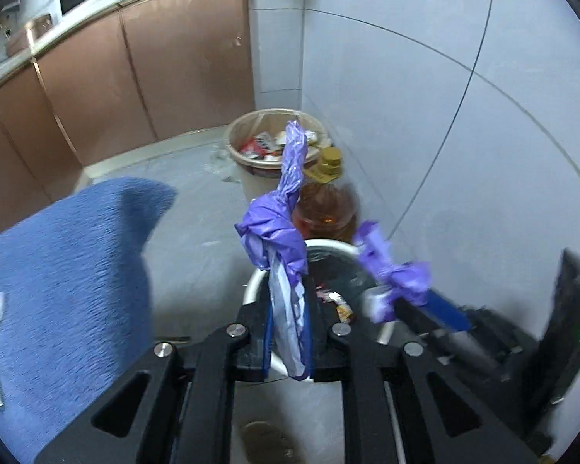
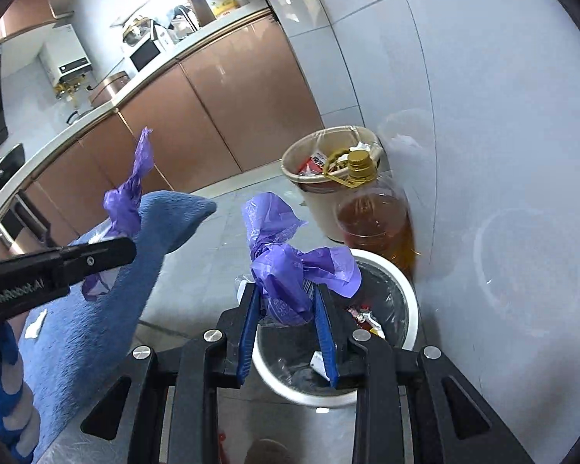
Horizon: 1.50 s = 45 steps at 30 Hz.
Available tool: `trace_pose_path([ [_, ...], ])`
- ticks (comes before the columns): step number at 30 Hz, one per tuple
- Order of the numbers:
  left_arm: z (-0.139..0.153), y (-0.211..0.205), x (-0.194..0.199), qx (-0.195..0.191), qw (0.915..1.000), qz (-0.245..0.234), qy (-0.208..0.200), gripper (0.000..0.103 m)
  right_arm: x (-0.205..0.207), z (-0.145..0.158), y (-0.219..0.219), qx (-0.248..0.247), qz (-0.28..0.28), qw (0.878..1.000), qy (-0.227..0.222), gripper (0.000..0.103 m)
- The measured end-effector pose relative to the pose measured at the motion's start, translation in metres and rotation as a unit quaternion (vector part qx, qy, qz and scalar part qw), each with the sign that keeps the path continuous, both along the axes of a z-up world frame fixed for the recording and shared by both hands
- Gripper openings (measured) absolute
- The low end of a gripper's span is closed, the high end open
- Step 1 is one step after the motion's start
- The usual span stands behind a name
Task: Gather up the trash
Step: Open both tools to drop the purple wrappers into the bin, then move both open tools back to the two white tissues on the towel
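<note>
Left wrist view: the left gripper (image 1: pixel 288 332) is clamping a twisted purple bag strip (image 1: pixel 286 208) above the white bin (image 1: pixel 251 290), beside the oil bottle (image 1: pixel 324 208). Right wrist view: the right gripper (image 2: pixel 288 321) is pinching a bunched purple bag handle (image 2: pixel 290 266) over that bin's rim. Both hands should probably be keeping tension even, pulling apart level, so neither strip slips free.
</note>
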State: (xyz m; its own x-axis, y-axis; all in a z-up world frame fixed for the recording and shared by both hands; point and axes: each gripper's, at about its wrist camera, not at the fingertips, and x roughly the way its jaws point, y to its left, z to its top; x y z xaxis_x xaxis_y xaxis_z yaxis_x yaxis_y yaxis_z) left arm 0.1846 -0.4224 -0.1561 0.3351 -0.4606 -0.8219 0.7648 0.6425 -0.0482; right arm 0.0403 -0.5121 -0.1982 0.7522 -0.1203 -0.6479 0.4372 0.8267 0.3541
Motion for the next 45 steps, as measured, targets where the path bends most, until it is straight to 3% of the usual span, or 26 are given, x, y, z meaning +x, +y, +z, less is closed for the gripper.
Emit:
trace_pose_path([
  [4, 0.0, -0.016, 0.01, -0.016, 0.9998, 0.001, 0.012, 0.037, 0.012, -0.012, -0.01, -0.01, -0.014, 1.0, 0.025, 0.032],
  [7, 0.004, -0.016, 0.014, -0.036, 0.999, 0.005, 0.025, 0.046, 0.012, -0.02, -0.014, -0.01, -0.024, 0.999, 0.038, 0.038],
  [15, 0.023, 0.012, -0.002, -0.049, 0.9985, 0.025, -0.009, 0.049, 0.003, -0.019, -0.003, -0.011, -0.032, 0.999, 0.042, 0.049],
  [21, 0.051, 0.058, -0.015, -0.055, 0.9937, 0.067, -0.071, 0.048, -0.003, 0.01, 0.024, -0.031, -0.031, 0.999, 0.025, 0.059],
  [28, 0.091, 0.132, -0.04, -0.052, 0.975, 0.124, -0.177, 0.049, -0.01, 0.07, 0.079, -0.094, -0.003, 0.995, -0.024, 0.075],
  [30, 0.102, 0.159, -0.048, -0.057, 0.9684, 0.144, -0.195, 0.054, -0.013, 0.088, 0.094, -0.11, 0.004, 0.993, -0.042, 0.079],
  [39, 0.127, 0.262, -0.075, -0.061, 0.943, 0.23, -0.233, 0.062, -0.025, 0.149, 0.16, -0.162, 0.04, 0.98, -0.105, 0.103],
  [45, 0.133, 0.309, -0.091, -0.07, 0.9289, 0.269, -0.245, 0.063, -0.028, 0.165, 0.194, -0.183, 0.055, 0.974, -0.121, 0.103],
])
